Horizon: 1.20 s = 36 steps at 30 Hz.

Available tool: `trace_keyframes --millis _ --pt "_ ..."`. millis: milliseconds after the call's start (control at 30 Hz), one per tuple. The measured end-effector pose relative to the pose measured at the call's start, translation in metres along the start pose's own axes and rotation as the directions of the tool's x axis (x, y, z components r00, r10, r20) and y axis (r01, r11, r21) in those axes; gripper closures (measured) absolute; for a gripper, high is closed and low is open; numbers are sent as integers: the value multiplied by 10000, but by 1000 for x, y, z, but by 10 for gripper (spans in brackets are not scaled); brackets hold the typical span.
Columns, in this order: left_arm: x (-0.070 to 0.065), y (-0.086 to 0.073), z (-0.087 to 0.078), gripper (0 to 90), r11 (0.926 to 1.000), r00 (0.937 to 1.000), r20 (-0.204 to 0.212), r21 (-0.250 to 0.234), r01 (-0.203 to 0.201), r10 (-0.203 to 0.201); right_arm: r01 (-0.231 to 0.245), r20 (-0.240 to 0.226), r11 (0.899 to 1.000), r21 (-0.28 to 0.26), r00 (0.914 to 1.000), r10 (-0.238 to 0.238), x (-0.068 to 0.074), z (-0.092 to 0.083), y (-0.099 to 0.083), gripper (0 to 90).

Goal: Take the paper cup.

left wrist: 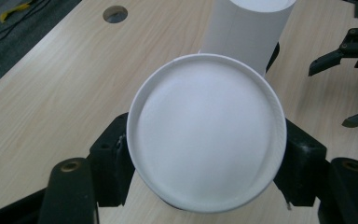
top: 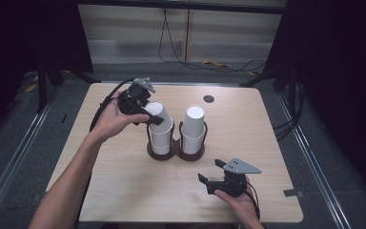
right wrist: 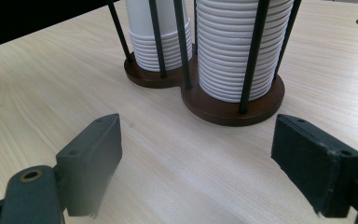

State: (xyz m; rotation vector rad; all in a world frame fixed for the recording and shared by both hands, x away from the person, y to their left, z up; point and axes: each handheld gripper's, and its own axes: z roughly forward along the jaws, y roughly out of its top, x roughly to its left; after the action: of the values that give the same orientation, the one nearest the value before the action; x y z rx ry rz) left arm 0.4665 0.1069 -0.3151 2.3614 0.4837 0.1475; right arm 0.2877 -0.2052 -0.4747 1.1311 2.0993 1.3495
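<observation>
Two stacks of upturned white paper cups stand in a dark wooden holder with black rods at the table's middle. My left gripper is shut on the top cup of the left stack, which tilts away from the stack below it. In the left gripper view that cup's round bottom sits between the two pads, with the other stack behind it. My right gripper hovers open near the front right, nothing between its jaws. In the right gripper view it faces the holder base and the right stack.
The wooden table has a round cable hole at the back. Bare wood lies in front of the holder and along both sides. Cables lie on the floor beyond the far edge.
</observation>
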Motion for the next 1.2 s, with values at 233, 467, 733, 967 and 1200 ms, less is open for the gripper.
trace_keyframes --millis 233,467,733,967,1200 --pt "0 -4 -10 323 9961 9999 -61 -873 94 -99 -44 16 10000 -39 10000 44 -1 -1 0 161" --pt "-4 -6 -18 323 9905 9998 -213 -1376 -10 -20 -37 13 10000 -40 10000 37 -1 0 0 160" --pt "-5 -11 -31 325 9742 9996 -234 -2253 93 -149 -42 32 10000 -27 10000 42 0 0 0 160" --pt "-8 -18 -36 324 9641 9999 -87 -2656 61 -87 -45 34 10000 -44 10000 46 -1 0 0 160" --pt "-14 -28 -41 325 9448 9995 -9 -3262 306 -327 1 -56 10000 2 10000 -1 2 2 0 160"
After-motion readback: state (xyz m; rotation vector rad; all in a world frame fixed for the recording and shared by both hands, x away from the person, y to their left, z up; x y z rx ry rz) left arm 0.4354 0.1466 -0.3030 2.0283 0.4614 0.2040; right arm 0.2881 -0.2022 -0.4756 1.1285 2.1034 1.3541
